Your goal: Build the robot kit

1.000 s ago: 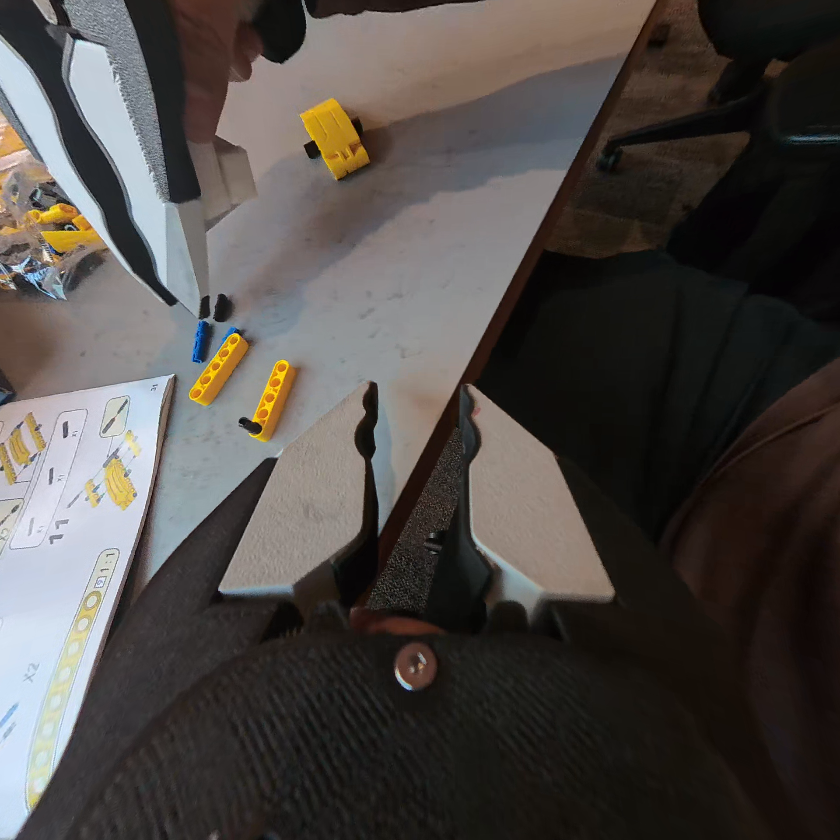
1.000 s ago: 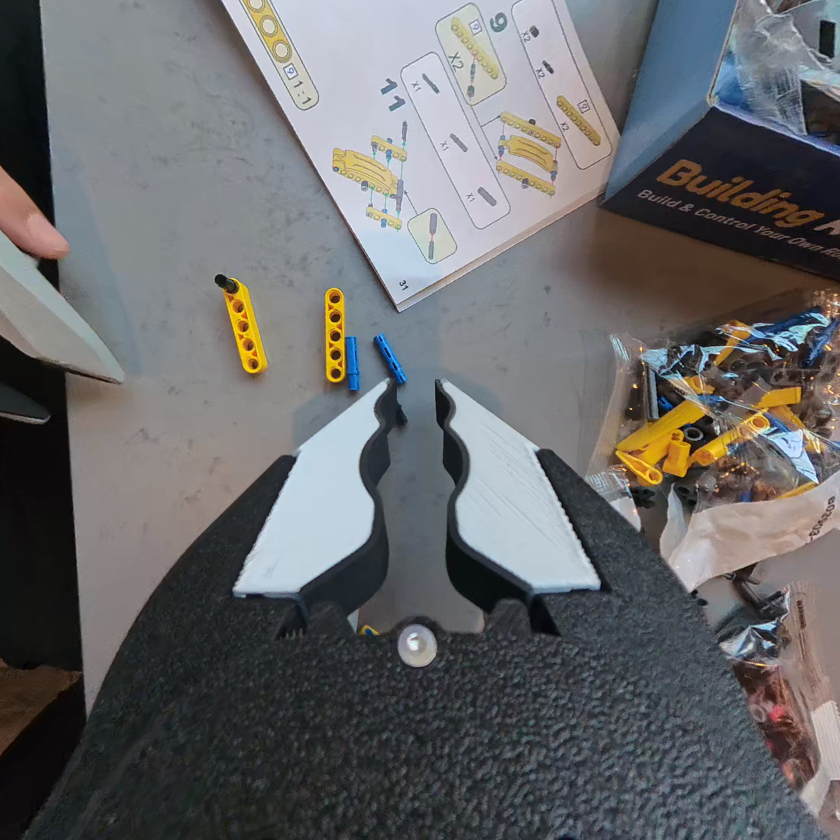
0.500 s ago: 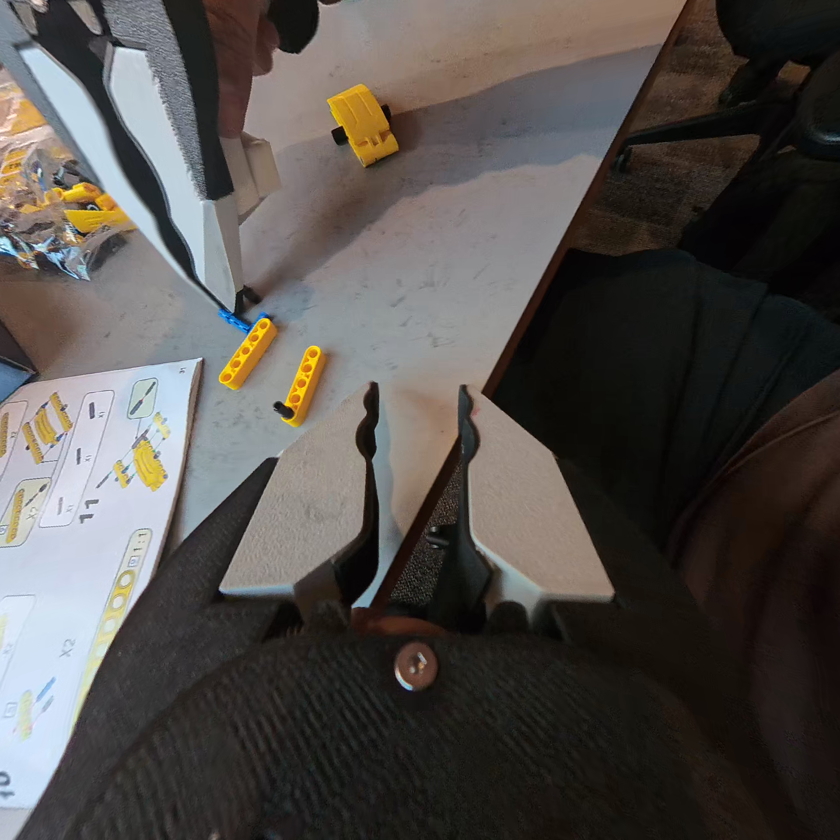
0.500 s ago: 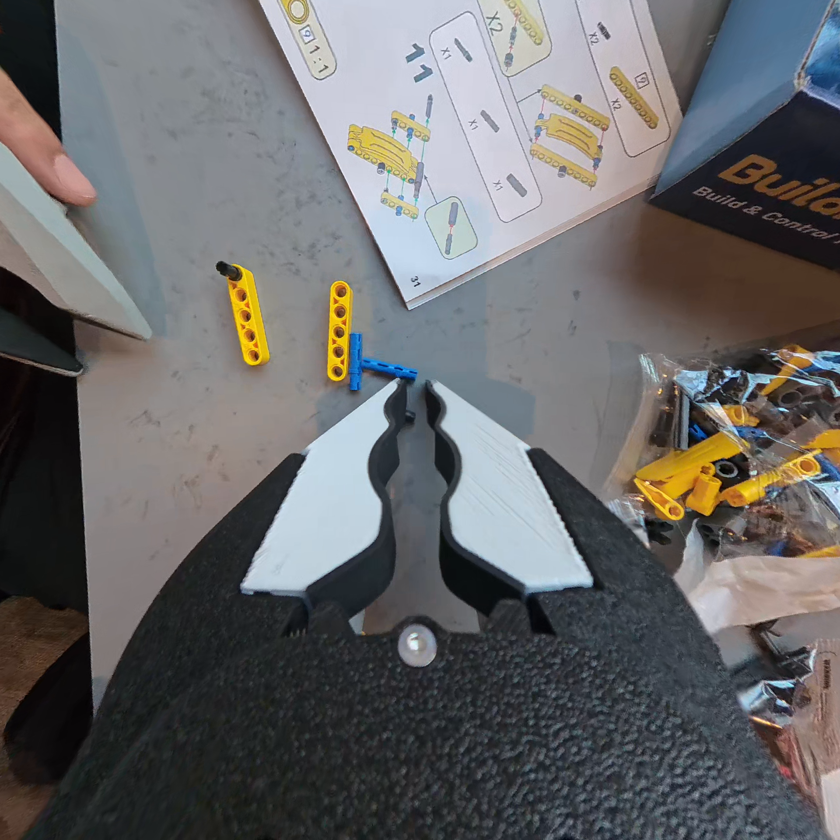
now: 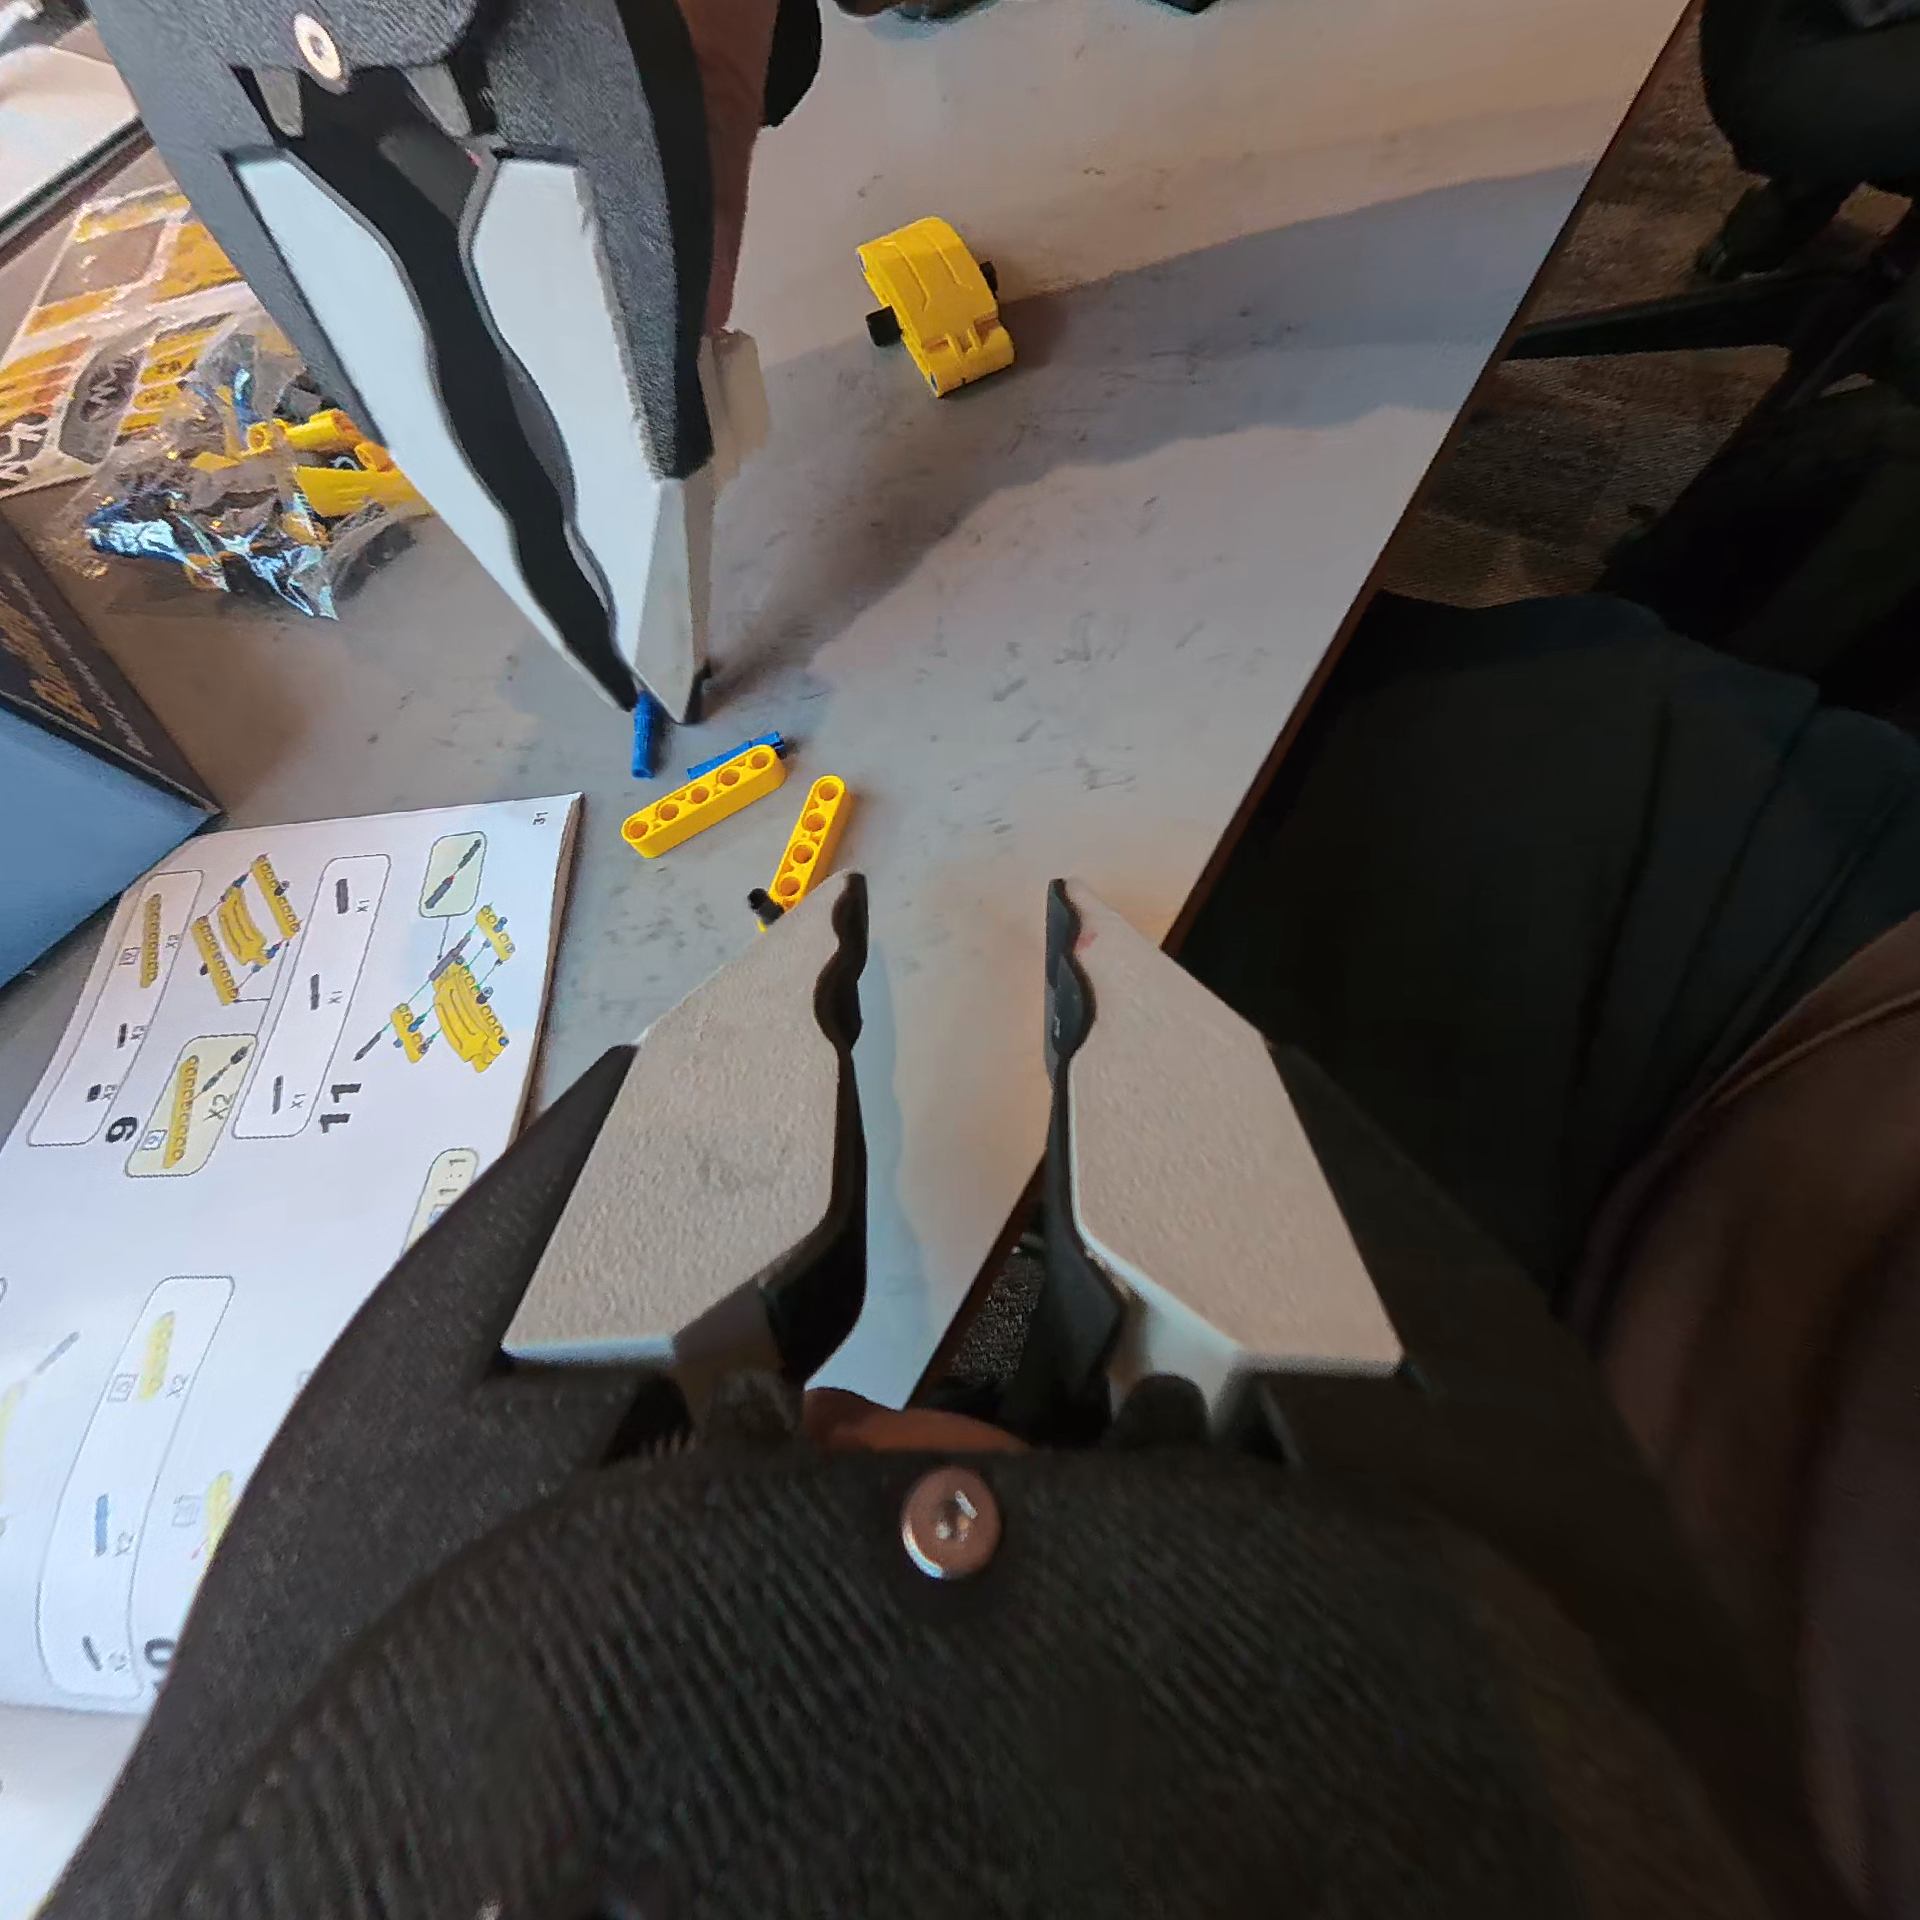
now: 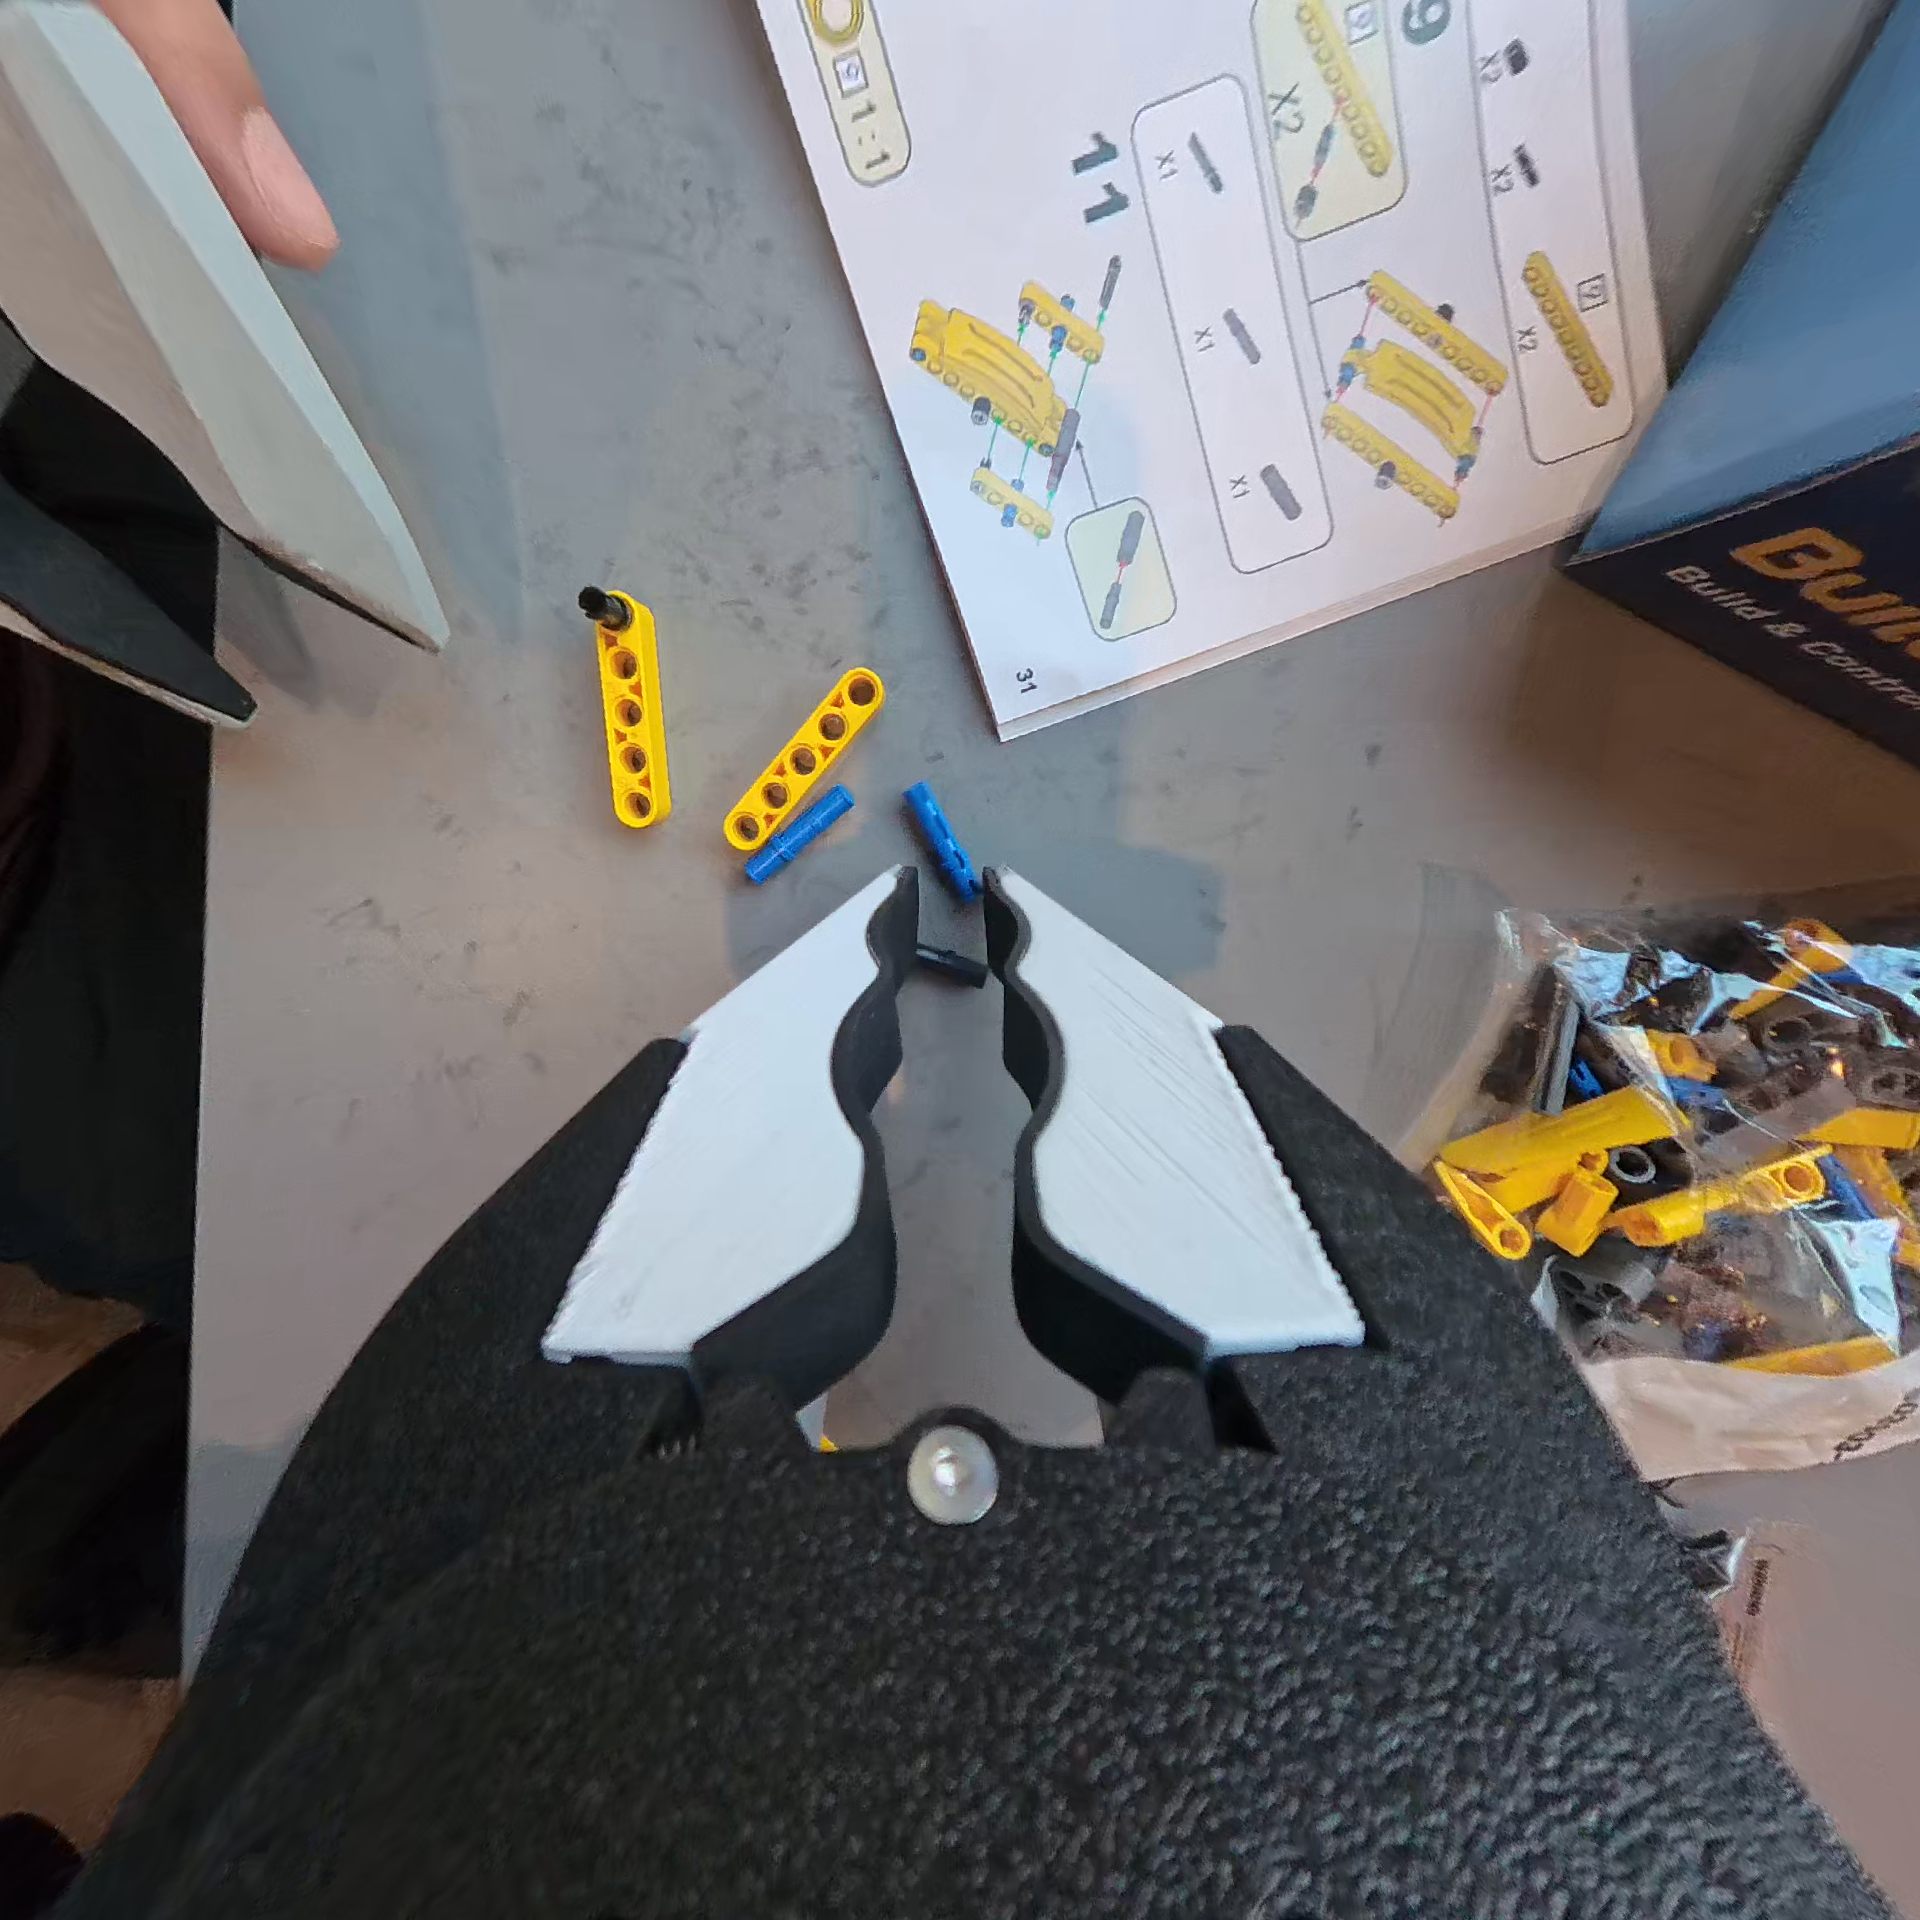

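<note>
Grey table (image 5: 1039, 582) edge under wide-open left tool (image 5: 951, 904) — right tool (image 6: 948, 883) nearly closed on black pin (image 6: 951, 961).

Soft, uneven daylight falls on the grey table (image 5: 1091, 540): in the left wrist view a bright band lies toward 12 o'clock, with a broad shadow edge running from 9 toward 2 o'clock below it. The floor and clothing at 3 o'clock are dim. In the right wrist view the plastic bag (image 6: 1704, 1132) at 4 o'clock glints. Wide-angle bending stretches both views at the rims. The instruction booklet (image 5: 260, 1091) blurs toward 8 o'clock, and the near gripper bodies are soft.
</note>
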Available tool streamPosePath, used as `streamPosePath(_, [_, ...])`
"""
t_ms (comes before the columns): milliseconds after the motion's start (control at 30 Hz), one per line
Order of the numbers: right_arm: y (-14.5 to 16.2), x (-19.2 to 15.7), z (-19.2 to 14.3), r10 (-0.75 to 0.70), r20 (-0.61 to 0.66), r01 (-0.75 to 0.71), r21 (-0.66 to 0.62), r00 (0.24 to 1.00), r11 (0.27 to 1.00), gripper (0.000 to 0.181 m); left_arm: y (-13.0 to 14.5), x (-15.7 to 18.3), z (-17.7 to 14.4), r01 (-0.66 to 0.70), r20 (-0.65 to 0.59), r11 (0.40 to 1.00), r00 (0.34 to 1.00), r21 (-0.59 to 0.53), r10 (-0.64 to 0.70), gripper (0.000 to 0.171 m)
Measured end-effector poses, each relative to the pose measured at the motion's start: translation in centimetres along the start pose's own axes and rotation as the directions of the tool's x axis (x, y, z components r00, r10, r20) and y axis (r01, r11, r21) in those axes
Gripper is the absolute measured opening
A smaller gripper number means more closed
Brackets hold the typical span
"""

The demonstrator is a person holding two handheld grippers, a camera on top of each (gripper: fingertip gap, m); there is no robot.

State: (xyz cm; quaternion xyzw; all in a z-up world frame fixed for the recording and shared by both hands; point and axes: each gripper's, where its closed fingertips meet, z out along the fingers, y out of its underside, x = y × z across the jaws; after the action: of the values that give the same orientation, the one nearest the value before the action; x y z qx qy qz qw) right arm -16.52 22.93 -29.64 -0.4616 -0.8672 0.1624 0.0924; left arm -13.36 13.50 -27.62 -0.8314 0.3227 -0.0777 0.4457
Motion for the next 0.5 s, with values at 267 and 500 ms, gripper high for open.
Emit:
streamPosePath(267, [-0.5,-0.6,0.1,0.055,0.018,-0.055,0.056,0.998,0.997,0.005,0.2,-3.9,-1.2,0.013,0.097,1.0,0.995,0.011,-0.014,0.031])
streamPosePath(500, [-3.1,-4.8,-2.3,0.189,0.132,-0.212,0.19,0.973,0.959,0.005,-0.9,-4.9,-2.0,-0.264,0.235,0.964,0.939,0.034,0.249,0.027])
